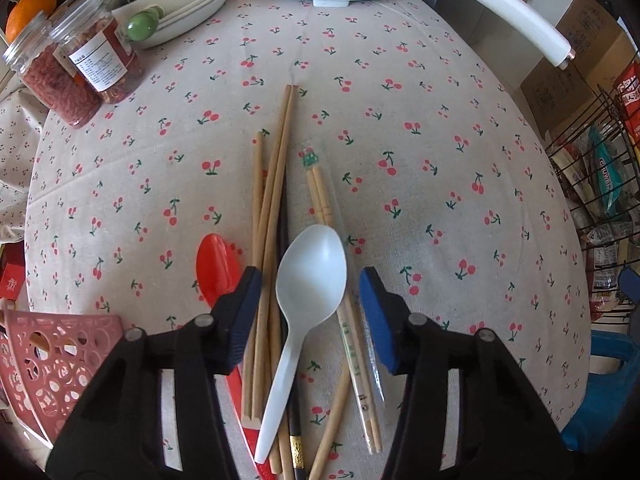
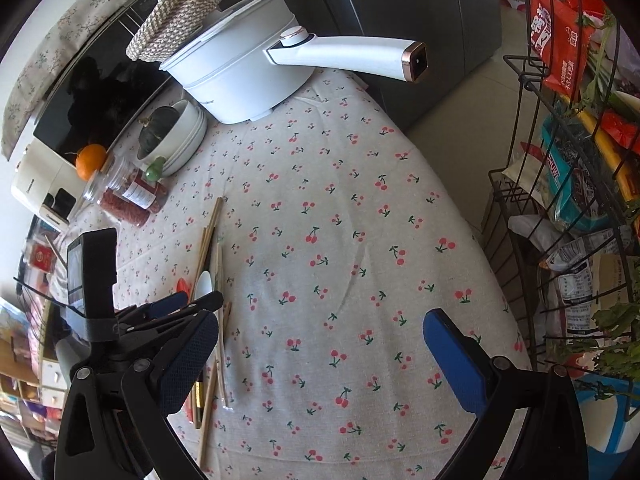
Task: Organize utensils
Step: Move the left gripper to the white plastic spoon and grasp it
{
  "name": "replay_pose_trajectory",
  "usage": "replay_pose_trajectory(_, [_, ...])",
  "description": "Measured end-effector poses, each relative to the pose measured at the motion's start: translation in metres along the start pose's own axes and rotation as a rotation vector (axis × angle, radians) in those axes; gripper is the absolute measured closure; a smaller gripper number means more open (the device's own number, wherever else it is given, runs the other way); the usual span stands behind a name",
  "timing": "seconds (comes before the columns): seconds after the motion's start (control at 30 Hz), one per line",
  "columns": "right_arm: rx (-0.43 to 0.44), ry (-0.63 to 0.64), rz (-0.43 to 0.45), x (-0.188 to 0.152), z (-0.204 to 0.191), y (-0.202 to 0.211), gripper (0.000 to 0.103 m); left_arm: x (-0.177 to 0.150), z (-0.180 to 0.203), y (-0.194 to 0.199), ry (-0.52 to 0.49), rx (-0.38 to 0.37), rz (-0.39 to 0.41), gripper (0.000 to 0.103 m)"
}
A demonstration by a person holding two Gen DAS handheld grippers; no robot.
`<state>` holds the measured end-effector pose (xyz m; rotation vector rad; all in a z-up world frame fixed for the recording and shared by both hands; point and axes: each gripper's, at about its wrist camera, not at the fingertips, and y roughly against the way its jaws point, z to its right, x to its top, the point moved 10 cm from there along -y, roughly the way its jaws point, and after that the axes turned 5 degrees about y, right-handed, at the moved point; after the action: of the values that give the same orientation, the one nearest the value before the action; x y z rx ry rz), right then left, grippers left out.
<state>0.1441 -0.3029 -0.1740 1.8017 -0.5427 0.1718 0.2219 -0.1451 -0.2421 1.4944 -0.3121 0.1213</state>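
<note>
A white plastic spoon point(image 1: 312, 272) lies bowl-up on top of a pile of utensils on the cherry-print tablecloth point(image 1: 420, 160). Under it are several wooden chopsticks point(image 1: 276, 168), a wrapped chopstick pair point(image 1: 320, 196), a dark chopstick with a gold band point(image 1: 296, 440) and a red spoon point(image 1: 216, 268). My left gripper point(image 1: 310, 276) points down over the pile. Its blue pads straddle the white spoon's bowl and the chopsticks, and a gap shows on the right side. My right gripper point(image 2: 320, 320) hangs open over bare cloth to the right of the pile point(image 2: 208, 264), with the left gripper point(image 2: 192, 300) beside it.
A pink perforated basket point(image 1: 48, 360) stands at the lower left. Two jars point(image 1: 100, 64), stacked bowls point(image 1: 192, 4) and an orange point(image 1: 28, 8) sit at the far left. A white pot point(image 2: 240, 76) with a long handle stands at the back. A wire rack point(image 2: 560, 200) of packets borders the right edge.
</note>
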Motion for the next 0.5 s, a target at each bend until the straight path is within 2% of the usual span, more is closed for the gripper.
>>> replay_pose_trajectory(0.07, [0.002, -0.001, -0.002, 0.000, -0.001, -0.001, 0.000, 0.001, 0.001, 0.001, -0.020, 0.013, 0.009, 0.065])
replay_pose_trajectory(0.23, [0.004, 0.000, -0.006, 0.000, -0.002, -0.003, 0.000, 0.002, 0.000, 0.009, -0.015, -0.015, 0.035, 0.065])
replay_pose_trajectory(0.5, [0.035, -0.010, -0.029, -0.003, -0.021, -0.016, 0.000, -0.021, -0.009, 0.075, -0.033, -0.115, 0.177, 0.065])
